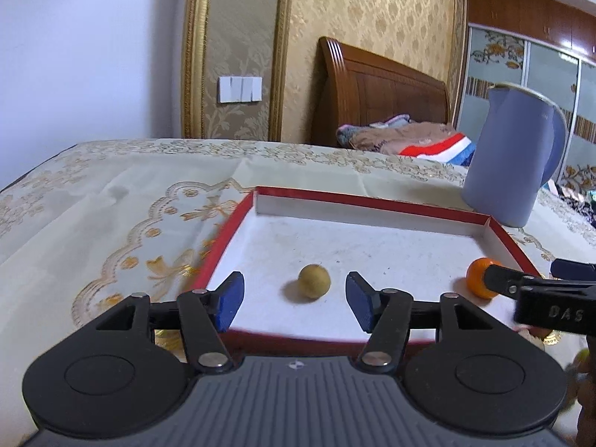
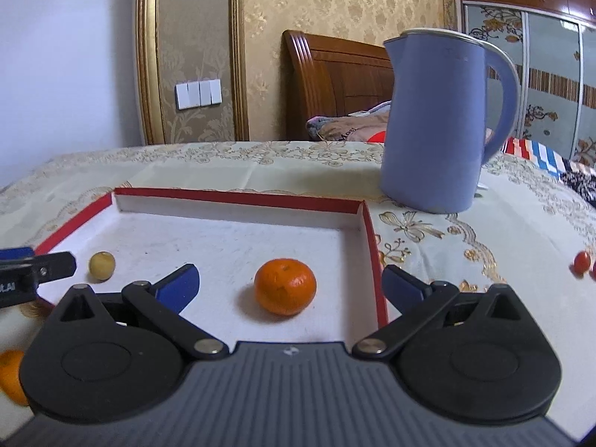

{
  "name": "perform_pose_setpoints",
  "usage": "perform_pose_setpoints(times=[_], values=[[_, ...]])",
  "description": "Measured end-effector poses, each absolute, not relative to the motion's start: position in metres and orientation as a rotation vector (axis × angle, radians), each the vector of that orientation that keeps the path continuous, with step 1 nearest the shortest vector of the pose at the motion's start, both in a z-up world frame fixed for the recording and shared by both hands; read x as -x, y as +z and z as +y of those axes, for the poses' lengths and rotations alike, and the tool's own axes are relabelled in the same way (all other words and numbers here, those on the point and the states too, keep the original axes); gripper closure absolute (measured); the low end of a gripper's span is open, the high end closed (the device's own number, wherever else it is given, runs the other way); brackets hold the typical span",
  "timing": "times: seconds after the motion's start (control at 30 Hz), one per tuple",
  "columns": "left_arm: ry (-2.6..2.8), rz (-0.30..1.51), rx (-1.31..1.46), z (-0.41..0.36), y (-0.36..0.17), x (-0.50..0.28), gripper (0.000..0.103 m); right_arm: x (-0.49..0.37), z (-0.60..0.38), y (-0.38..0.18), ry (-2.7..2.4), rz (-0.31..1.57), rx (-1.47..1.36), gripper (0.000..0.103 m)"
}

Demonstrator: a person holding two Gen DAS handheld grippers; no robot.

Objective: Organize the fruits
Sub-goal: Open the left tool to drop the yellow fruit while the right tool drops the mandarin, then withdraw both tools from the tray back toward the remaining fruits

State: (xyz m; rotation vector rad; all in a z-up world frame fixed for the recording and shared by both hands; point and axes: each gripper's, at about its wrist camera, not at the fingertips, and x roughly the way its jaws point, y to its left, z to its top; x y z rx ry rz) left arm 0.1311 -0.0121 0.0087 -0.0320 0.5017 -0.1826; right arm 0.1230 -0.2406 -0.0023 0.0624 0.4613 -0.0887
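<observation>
A red-edged white tray [image 1: 372, 201] [image 2: 238, 197] lies on the tablecloth. A small tan round fruit [image 1: 314, 282] [image 2: 101, 265] rests in it, just ahead of my open left gripper [image 1: 294, 292], between its blue pads but not touched. An orange tangerine [image 2: 285, 286] [image 1: 480, 277] sits in the tray's right part, in front of my open right gripper [image 2: 288, 285], whose fingers are spread wide on either side. The right gripper's finger [image 1: 501, 279] partly hides the tangerine in the left wrist view.
A blue kettle [image 2: 439, 123] [image 1: 514, 156] stands behind the tray's right corner. Small red fruits [image 2: 582, 262] lie on the cloth at far right. Another orange fruit [image 2: 11, 376] lies at lower left, outside the tray. A bed headboard [image 1: 376, 89] stands behind.
</observation>
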Motion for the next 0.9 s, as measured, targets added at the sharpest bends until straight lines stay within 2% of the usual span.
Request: perform_pose_setpoints(times=[0.27, 0.6, 0.67, 0.8, 0.9], values=[[-0.165, 0.518, 0.095, 0.012, 0.002, -0.110, 0.043, -0.092, -0.247, -0.004, -0.094, 0.425, -0.095, 0.000], [-0.207, 0.501, 0.031, 0.009, -0.003, -0.068, 0.043, -0.055, -0.263, -0.004, -0.111, 0.396, -0.145, 0.000], [-0.216, 0.507, 0.033, 0.009, -0.007, -0.061, 0.036, -0.043, -0.266, -0.005, -0.114, 0.385, -0.145, 0.000], [-0.229, 0.502, 0.052, 0.012, -0.010, -0.048, 0.035, -0.018, -0.267, -0.011, -0.095, 0.385, -0.126, 0.000], [-0.227, 0.502, 0.070, 0.015, -0.010, -0.046, 0.031, 0.001, -0.267, -0.009, -0.074, 0.374, -0.127, 0.000]])
